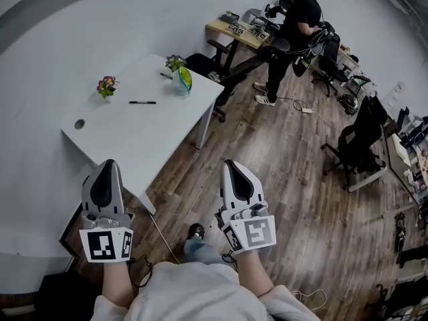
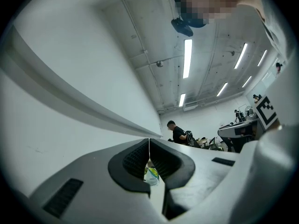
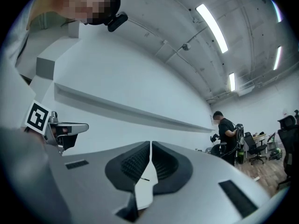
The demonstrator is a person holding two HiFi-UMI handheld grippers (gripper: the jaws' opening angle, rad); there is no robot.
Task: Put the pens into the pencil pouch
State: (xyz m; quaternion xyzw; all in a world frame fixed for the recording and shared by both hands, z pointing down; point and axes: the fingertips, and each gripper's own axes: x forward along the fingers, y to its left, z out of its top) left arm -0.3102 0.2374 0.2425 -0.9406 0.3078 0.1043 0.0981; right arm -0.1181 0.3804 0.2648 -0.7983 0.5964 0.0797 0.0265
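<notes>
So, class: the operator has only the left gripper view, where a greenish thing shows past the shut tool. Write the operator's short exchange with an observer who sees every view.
Operator: What is that greenish thing ahead of my tool?
Observer: The head view shows it whole. It looks like the pouch, green and blue, standing on a white table.
Operator: I see no pens. Are there any?
Observer: Yes, a black pen lies flat on the table to the left of the pouch in the head view, and does not touch it.
</notes>
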